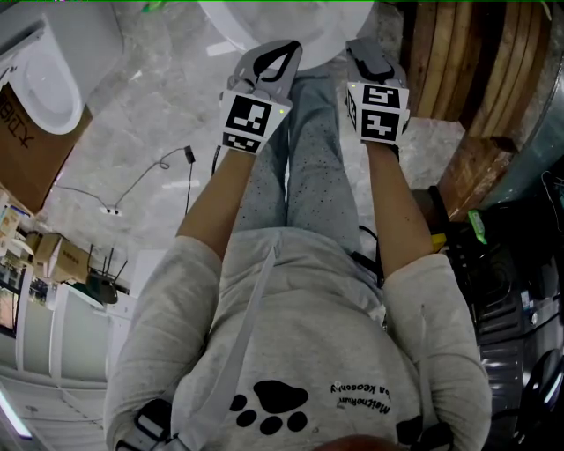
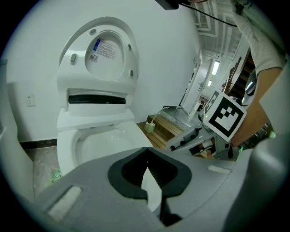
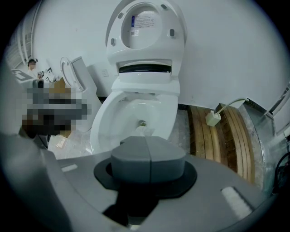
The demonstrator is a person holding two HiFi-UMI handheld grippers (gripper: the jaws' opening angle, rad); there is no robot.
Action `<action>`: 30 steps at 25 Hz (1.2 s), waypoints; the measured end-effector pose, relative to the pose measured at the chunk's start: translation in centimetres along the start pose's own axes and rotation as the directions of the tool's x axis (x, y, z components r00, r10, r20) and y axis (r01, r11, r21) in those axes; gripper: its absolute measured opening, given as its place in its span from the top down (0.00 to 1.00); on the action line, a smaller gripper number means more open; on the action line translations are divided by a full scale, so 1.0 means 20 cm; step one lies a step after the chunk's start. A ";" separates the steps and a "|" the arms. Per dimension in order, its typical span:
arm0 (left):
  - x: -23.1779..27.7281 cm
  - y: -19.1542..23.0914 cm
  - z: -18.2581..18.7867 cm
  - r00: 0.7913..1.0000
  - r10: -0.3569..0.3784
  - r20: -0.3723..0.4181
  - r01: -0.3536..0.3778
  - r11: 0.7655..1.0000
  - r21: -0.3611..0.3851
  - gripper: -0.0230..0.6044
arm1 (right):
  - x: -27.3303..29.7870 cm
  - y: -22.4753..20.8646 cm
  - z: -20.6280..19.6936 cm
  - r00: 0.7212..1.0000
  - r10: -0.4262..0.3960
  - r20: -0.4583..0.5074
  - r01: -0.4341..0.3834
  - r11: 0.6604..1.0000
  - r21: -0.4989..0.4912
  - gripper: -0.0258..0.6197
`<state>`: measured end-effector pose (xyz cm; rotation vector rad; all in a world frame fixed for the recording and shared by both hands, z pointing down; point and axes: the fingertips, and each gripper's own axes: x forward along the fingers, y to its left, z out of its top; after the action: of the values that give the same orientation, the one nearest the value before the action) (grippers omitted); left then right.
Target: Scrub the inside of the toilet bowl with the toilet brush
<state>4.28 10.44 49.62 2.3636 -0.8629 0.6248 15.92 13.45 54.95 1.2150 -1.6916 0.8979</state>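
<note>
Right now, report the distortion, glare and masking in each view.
Head view: least bent, but the toilet bowl is washed out white and cut by the top edge. Left gripper view: fisheye with black corners, glare at the bright window. Right gripper view: same fisheye curve, a mosaic patch at left, wooden planks bowed.

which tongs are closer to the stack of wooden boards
Right. The right tongs hover just left of the wooden boards in the head view; the left tongs are farther left, past them.
</note>
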 end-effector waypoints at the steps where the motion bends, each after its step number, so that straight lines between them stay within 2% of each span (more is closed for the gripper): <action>1: 0.00 0.00 0.00 1.000 -0.001 -0.001 0.001 1.000 -0.001 0.97 | 0.00 0.01 -0.01 1.000 0.001 -0.003 -0.001 1.000 0.001 0.72; 15: -0.07 0.05 -0.07 1.000 0.005 -0.007 -0.005 1.000 -0.014 0.97 | -0.04 0.23 -0.12 0.999 0.019 -0.049 -0.018 0.999 0.029 0.72; 30: -0.16 0.13 -0.13 1.000 0.022 -0.005 -0.023 0.999 -0.047 0.97 | -0.02 0.40 -0.10 0.997 0.026 -0.074 -0.023 0.999 0.046 0.72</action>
<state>-0.30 11.74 50.56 2.3122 -0.8939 0.6120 8.81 17.51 54.84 1.1783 -1.6385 0.9889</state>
